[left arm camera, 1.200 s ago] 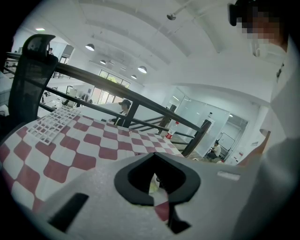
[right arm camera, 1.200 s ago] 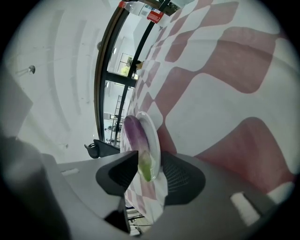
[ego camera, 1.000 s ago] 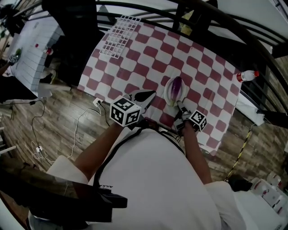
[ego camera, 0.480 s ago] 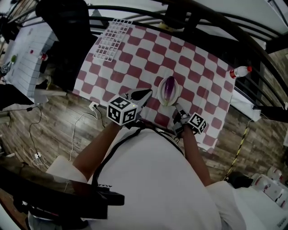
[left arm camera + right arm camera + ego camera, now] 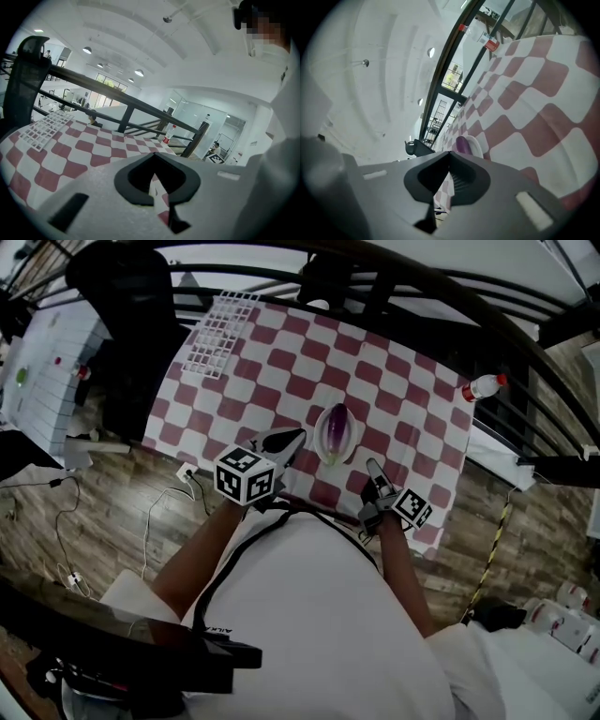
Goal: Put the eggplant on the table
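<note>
Eggplant (image 5: pixel 335 427) on white dish (image 5: pixel 352 438), untouched between 2 empty tongs: left tongs (image 5: pixel 298 435) pressed together, right tongs (image 5: pixel 372 465) just closed.

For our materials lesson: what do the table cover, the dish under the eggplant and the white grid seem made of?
Table cover: probably cloth or vinyl, matte; printed red-and-white checks, no glare. Dish: glazed ceramic or plastic; smooth white. Grid: white-coated wire or plastic; thin bars, open squares.
</note>
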Motion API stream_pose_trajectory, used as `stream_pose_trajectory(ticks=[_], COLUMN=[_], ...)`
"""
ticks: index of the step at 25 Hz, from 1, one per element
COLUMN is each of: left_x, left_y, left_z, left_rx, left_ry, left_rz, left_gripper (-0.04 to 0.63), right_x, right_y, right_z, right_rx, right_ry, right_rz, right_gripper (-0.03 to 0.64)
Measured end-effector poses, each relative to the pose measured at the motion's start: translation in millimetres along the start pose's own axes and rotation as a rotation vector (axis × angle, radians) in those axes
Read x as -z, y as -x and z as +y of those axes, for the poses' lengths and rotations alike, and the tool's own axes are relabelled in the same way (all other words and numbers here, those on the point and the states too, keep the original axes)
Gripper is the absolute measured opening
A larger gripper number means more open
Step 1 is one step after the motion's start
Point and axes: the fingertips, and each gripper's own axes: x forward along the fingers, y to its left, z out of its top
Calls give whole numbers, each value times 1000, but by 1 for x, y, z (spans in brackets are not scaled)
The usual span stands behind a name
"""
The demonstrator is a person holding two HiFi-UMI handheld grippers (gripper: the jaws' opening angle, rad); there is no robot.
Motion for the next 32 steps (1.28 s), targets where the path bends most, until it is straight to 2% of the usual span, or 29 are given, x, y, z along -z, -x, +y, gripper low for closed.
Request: stream_pose_trajectory(ticks=[4,12,18,23,32], left_x=[-6,-19,-31,-44,-66], left_y=[3,10,12,18,30], left_z=[-4,-10,-18,-23,-33], left_rx=[-6,-14,-4,-3,4], left_ry=[0,-1,-18,-34,-61], left_rz=[-22,-67,-95,-128,-175], left_gripper=[6,6,6,6,6], right_x=[-12,-41,-61,-66,-64], right_y=[14,38,44,46,50], right_z=[15,51,83,114,150], right_rx=[-19,-28,-65,-99,-95], right_ry=[69,274,370,446,619], right_rz=[-32,-93,-133,-152,-151], right_gripper=[6,6,6,7,7])
